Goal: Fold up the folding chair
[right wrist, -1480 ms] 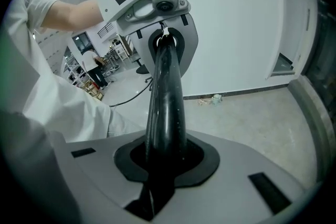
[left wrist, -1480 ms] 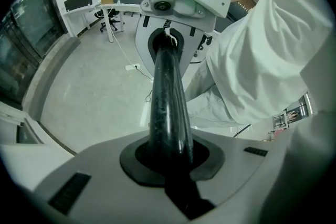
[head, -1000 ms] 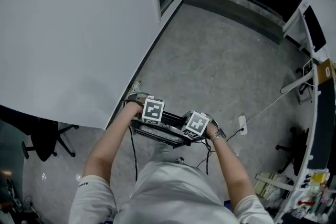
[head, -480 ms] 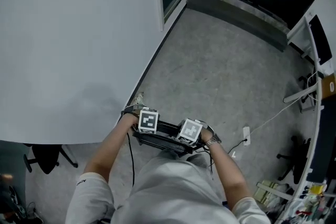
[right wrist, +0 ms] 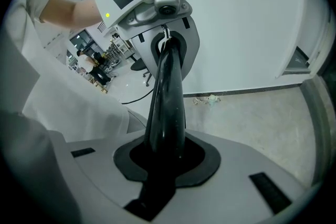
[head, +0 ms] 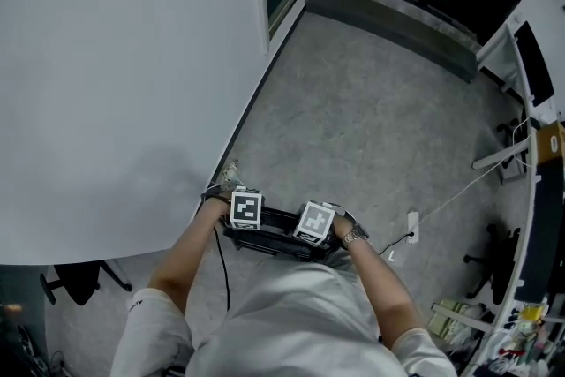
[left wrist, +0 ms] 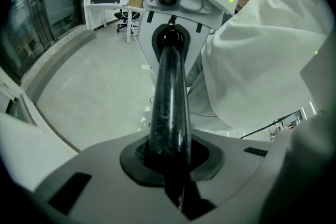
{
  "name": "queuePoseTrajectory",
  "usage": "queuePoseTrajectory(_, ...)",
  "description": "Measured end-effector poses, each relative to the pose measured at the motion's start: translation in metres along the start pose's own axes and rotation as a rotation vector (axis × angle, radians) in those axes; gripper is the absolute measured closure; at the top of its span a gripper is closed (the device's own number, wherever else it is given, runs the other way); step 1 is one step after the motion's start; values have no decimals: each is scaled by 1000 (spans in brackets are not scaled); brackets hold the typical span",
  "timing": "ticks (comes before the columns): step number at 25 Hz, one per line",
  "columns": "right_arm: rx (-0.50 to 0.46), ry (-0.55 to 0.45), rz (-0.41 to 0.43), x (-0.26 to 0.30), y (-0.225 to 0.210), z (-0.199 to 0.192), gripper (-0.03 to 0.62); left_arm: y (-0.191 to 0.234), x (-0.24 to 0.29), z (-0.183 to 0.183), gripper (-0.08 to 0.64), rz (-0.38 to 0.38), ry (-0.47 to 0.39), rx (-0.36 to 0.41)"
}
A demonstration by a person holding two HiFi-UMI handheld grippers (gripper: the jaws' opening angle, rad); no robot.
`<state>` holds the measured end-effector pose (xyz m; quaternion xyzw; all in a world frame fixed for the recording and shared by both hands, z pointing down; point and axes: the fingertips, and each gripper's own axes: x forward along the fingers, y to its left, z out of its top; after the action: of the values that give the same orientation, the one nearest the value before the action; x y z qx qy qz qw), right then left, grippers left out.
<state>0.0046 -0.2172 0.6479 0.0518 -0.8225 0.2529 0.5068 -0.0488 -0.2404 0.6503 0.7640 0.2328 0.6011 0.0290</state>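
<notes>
1. The room had a grey speckled floor [head: 371, 119], with a white wall [head: 115, 57] running along its left side in the head view.
2. The jaws of the left gripper [left wrist: 170, 165] were clamped on a black tube [left wrist: 169, 102] of the folding chair, which filled the gap between them.
3. The jaws of the right gripper [right wrist: 165, 157] were closed on that same tube, which ran straight from one gripper to the other.
4. In each gripper view the other gripper's marker cube showed at the far end of the tube.
5. The folding chair [head: 278, 232] showed as a flat, dark frame lifted off the floor, held crosswise just in front of the person's white shirt [head: 282, 313].
6. Both bare forearms reached forward to the grippers, side by side and near the foot of the wall.
7. A white power strip [head: 411, 228] with its cable lay on the floor to the right, apart from the chair.
8. A dark office chair [head: 75, 278] stood at the lower left.
</notes>
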Motion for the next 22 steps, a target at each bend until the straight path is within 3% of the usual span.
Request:
queuePoseTrajectory(13, -48, 5, 71, 0, -30, 3, 527, 28, 0, -2, 494, -20, -1, -72)
queuePoseTrajectory(22, -102, -19, 109, -35, -74, -44, 528, 69, 1, 57, 497, -42, 45, -117)
